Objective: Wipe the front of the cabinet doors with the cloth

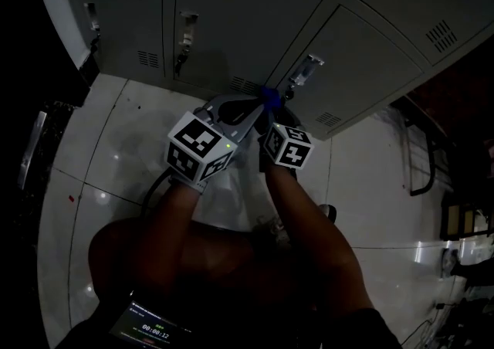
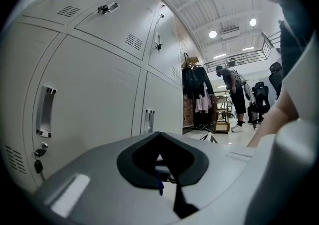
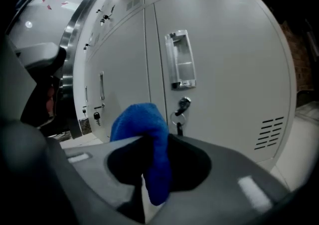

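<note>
Closest to the lens, the right gripper (image 3: pixel 149 171) has its fingers clamped on the cloth (image 3: pixel 143 127), a blue one folded over so that a rounded pad stands proud of the tips; held this way, the soft bulge would meet the metal before the hard tips do. The left gripper (image 2: pixel 162 171) has its fingers drawn narrow, almost meeting, with a sliver of blue at the seam; whether it truly pinches the cloth I cannot tell, though from the head view both tools converge on the blue bundle, probably to steady or regrip it. Just beyond the cloth stand the grey cabinet doors (image 3: pixel 229 64), the nearest with a recessed handle (image 3: pixel 180 60) and a key (image 3: pixel 181 108) hanging in its lock; wiping would need to skirt those. Below lies a pale tiled floor (image 1: pixel 116 147); the pad is near the door but apparently not yet pressed to it.
</note>
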`<state>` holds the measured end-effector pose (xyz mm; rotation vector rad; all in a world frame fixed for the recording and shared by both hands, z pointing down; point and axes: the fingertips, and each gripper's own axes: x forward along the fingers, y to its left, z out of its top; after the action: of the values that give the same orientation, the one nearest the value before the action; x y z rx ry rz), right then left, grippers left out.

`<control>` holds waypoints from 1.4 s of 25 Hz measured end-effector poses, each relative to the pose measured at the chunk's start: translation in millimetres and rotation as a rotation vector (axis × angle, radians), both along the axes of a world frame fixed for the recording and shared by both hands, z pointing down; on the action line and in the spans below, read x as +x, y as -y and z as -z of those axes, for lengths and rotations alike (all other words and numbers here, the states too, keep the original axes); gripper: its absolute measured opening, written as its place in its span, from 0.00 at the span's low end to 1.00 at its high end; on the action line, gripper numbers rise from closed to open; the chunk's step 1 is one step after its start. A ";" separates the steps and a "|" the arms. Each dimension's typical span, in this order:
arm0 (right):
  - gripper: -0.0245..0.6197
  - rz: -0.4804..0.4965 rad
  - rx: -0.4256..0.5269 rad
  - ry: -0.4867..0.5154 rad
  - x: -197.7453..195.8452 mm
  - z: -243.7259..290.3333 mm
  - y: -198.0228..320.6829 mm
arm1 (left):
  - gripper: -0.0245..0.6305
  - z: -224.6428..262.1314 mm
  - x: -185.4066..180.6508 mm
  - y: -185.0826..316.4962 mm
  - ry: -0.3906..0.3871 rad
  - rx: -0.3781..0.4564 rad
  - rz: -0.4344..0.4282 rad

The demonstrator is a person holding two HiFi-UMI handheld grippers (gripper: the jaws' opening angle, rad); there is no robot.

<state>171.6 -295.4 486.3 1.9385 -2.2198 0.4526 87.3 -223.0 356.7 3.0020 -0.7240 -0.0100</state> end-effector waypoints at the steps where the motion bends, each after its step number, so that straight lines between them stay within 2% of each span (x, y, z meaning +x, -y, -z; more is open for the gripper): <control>1: 0.16 -0.016 -0.013 -0.006 6.7 -4.8 2.4 | 0.04 -0.1 0.1 0.3 0.000 0.000 -0.001; 14: 0.16 -0.230 -0.021 -0.075 135.1 -6.4 -12.6 | 0.04 -5.5 4.5 -1.2 0.022 0.004 -0.014; 23: 0.16 -0.467 -0.044 -0.029 237.3 -8.3 -52.3 | 0.04 -6.2 6.7 -2.9 0.028 0.004 -0.019; 26: 0.16 -0.523 -0.051 -0.005 258.8 -9.7 -63.1 | 0.04 -6.4 6.6 -3.1 0.027 0.004 -0.020; 31: 0.16 -0.595 -0.056 -0.024 288.4 -7.8 -78.4 | 0.04 -5.4 6.5 -2.6 0.024 0.005 -0.022; 33: 0.16 -0.603 -0.040 -0.037 292.4 1.9 -82.3 | 0.04 -5.5 6.2 -2.3 0.026 0.006 -0.022; 35: 0.16 -0.572 -0.003 -0.046 284.8 19.9 -81.3 | 0.04 -6.4 5.8 -2.4 0.029 0.005 -0.021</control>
<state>456.4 -214.1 466.4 2.5374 -1.6035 0.4694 93.0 -220.6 363.2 3.0208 -0.6960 0.0328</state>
